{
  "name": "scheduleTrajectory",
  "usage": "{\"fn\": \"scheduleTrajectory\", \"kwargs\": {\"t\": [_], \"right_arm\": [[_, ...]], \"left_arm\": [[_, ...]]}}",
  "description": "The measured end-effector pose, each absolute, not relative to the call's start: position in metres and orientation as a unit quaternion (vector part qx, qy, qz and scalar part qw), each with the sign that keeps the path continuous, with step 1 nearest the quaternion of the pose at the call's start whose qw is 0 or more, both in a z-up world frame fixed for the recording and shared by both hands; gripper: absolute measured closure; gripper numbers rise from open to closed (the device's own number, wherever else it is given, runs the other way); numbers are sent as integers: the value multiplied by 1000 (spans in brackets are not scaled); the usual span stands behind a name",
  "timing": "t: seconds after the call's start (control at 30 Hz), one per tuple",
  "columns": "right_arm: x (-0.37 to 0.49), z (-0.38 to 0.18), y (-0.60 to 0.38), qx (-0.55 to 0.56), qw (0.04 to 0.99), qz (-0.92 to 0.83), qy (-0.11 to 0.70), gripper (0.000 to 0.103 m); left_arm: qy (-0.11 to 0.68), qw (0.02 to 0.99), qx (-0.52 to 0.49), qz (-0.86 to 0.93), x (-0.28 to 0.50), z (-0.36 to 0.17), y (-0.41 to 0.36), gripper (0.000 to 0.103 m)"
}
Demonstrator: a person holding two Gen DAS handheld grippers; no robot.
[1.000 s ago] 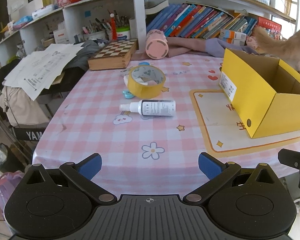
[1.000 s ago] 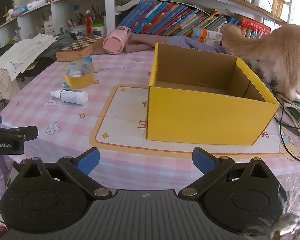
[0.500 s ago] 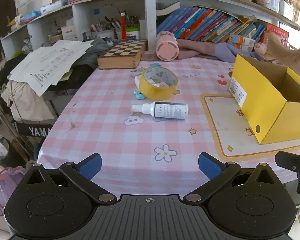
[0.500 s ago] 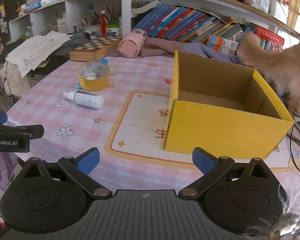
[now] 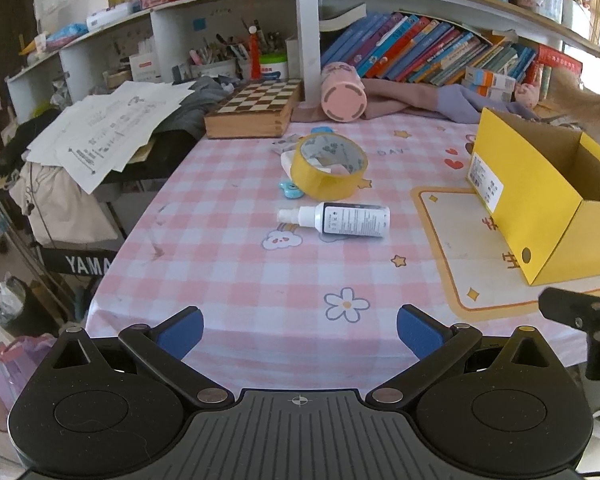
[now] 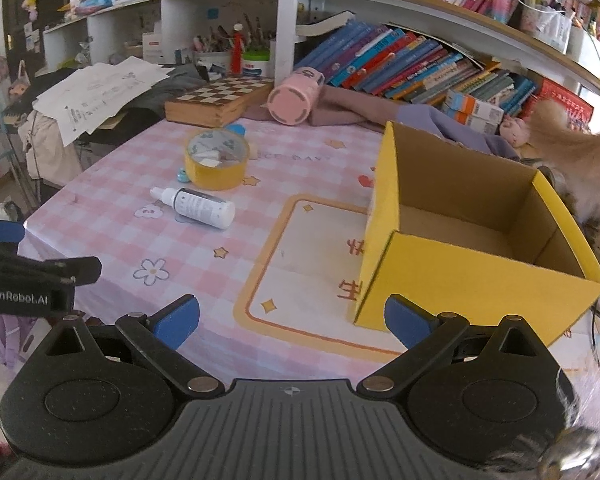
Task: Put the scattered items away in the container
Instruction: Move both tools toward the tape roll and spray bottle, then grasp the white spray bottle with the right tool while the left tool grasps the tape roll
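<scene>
Left wrist view: the left gripper [image 5: 300, 330] is held wide apart and empty above the near table edge, as is the right gripper [image 6: 292, 318]. Beyond it, the spray bottle [image 5: 342, 220] lies flat, long axis left-right, nozzle pointing left. Just behind, the yellow tape roll [image 5: 329, 170] rests. At right, the yellow box [image 6: 476, 236] stands open, nothing seen inside. "YAMA" is read at left.
</scene>
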State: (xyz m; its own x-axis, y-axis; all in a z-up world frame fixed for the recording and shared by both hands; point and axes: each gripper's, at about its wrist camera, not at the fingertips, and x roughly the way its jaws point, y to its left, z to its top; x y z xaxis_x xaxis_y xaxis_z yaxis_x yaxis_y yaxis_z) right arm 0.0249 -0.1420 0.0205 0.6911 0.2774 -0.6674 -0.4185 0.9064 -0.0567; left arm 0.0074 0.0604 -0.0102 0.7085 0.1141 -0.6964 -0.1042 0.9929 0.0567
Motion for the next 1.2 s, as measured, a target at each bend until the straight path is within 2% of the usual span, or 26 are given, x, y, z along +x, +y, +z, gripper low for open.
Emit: {"fn": "scheduleTrajectory", "kwargs": {"t": [0.23, 0.33, 0.43, 0.6, 0.7, 0.8, 1.2], "right_arm": [[41, 18, -129, -109, 907, 214, 345, 2], [52, 14, -120, -112, 902, 230, 349, 7], [66, 12, -110, -118, 895, 251, 351, 16], [93, 9, -93, -129, 880, 289, 355, 40], [110, 7, -82, -142, 870, 311, 356, 47], [125, 4, -70, -165, 860, 332, 351, 50], [167, -24, -15, -244, 807, 416, 341, 51]], "left_arm": [[381, 923, 7, 59, 14, -13, 65, 0], [383, 922, 7, 62, 19, -14, 68, 0], [378, 922, 1, 77, 25, -13, 75, 0], [376, 921, -16, 103, 42, -12, 88, 0], [369, 922, -23, 113, 52, -10, 93, 0], [363, 923, -22, 126, 63, -8, 98, 0], [360, 922, -14, 140, 109, 7, 119, 0]]}}
